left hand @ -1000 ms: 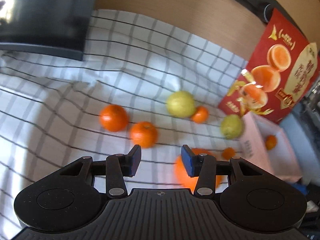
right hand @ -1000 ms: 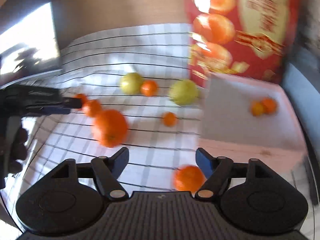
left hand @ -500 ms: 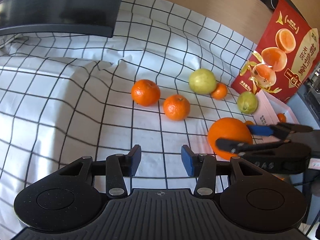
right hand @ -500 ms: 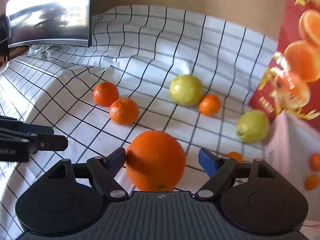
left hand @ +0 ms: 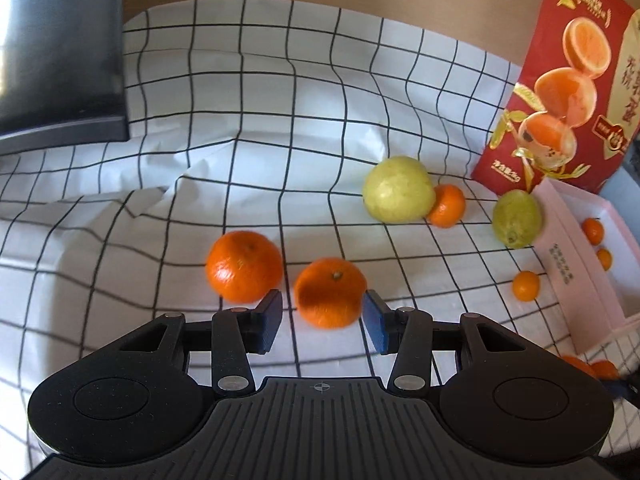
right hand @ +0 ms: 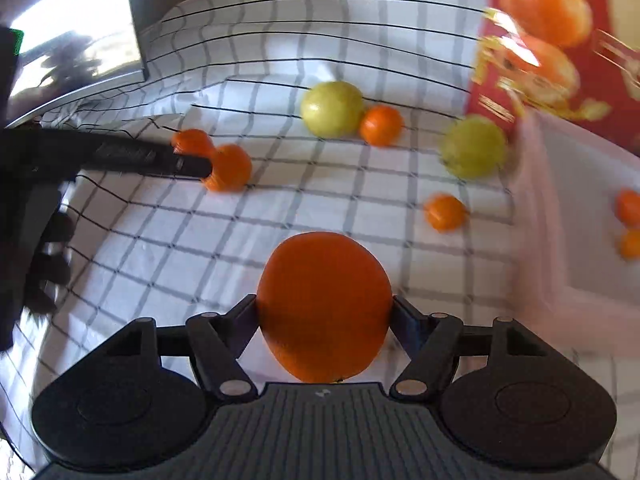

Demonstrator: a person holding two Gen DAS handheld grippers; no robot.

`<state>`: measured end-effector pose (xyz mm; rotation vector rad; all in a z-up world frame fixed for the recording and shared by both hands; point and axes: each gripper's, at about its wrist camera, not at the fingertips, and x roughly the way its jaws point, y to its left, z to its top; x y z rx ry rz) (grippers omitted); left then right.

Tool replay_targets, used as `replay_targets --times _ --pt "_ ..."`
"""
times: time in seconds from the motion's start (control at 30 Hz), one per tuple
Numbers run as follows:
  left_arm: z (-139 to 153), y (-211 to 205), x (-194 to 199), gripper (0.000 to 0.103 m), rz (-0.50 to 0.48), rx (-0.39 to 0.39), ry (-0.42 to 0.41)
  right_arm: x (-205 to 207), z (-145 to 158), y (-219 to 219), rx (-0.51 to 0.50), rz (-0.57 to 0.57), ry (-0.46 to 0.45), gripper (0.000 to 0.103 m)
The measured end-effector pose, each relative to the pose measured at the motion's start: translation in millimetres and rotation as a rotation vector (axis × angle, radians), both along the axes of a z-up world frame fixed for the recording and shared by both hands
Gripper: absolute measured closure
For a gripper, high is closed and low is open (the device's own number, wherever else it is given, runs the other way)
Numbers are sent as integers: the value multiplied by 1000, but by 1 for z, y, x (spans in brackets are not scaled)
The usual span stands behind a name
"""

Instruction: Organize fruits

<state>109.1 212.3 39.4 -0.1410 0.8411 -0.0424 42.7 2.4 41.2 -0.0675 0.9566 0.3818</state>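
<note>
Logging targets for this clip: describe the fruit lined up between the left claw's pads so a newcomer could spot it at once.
Start at the checked cloth and come down to the pair of tangerines nearest the left claw. The target tangerine is the right-hand one, sitting between the open blue pads. Unlike its neighbour tangerine, which lies outside the left pad, its green stem dot faces up.

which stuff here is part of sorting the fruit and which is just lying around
Part of the job:
- big orange between the closing right gripper pads
- tangerines
- green fruits
- pink box
- left gripper

Lying about:
- checked cloth
- red bag
- dark monitor
</note>
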Motion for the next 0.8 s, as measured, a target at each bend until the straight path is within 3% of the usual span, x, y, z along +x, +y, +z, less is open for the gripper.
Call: replay_targets --times 0.13,0.4,0.8 --pt "-5 -10 11 47 -14 29 -19 -15 -1 -20 11 -53 -2 32" --pt "-13 -25 23 50 -36 66 -11 -29 0 -18 -21 -44 -51 31" --pt "-8 -22 -5 51 -19 51 -3 -34 -17 -28 2 -69 18 30"
